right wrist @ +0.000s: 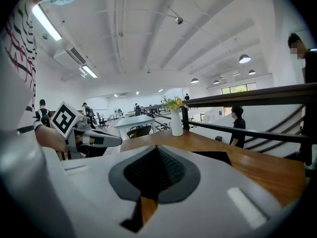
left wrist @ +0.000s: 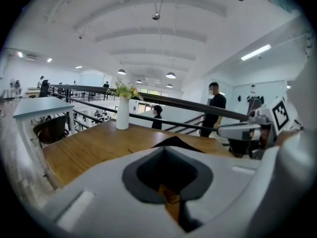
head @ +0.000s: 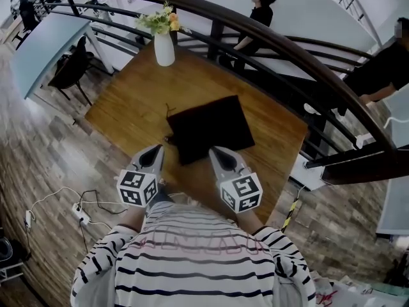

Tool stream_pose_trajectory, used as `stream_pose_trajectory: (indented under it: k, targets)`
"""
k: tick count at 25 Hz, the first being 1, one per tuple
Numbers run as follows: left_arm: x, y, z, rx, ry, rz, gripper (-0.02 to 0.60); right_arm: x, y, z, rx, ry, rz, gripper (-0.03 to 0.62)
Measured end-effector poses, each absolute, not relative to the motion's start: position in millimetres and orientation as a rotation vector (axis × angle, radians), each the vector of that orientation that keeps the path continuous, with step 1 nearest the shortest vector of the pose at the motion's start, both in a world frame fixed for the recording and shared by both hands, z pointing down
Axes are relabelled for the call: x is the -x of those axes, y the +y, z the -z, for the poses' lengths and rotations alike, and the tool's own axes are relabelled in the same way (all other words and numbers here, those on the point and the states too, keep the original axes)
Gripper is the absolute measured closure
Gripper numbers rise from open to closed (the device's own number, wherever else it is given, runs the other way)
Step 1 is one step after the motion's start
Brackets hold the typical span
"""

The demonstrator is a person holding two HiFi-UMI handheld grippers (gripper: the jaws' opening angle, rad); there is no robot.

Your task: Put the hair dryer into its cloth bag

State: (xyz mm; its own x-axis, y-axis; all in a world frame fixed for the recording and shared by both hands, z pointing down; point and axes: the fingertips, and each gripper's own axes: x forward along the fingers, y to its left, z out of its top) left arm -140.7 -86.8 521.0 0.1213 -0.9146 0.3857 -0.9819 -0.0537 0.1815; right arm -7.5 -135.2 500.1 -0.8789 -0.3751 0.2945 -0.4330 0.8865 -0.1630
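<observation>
Plainly, the left gripper (head: 155,151) has its jaws pressed together on nothing at the wooden table's (head: 121,107) near edge. Just ahead, between both tools, the black cloth bag (head: 211,128) lies flat; no hair dryer shows in any view. The right gripper (head: 217,152) is likewise clenched and empty. The bag looks light and limp, probably best pinched at the hem beside its cord (head: 168,112). Only the head view gives its whole outline; the gripper views catch a dark sliver.
</observation>
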Motion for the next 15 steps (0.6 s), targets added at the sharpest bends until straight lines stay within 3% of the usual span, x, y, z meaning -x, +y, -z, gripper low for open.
stream_pose_trajectory:
  k: [15]
  targets:
    - [140.8,-80.7,-520.6,-2.019,-1.838,-0.246,0.580,9.9,-133.4,-503.4,-0.628,-2.787,-0.330,0.594]
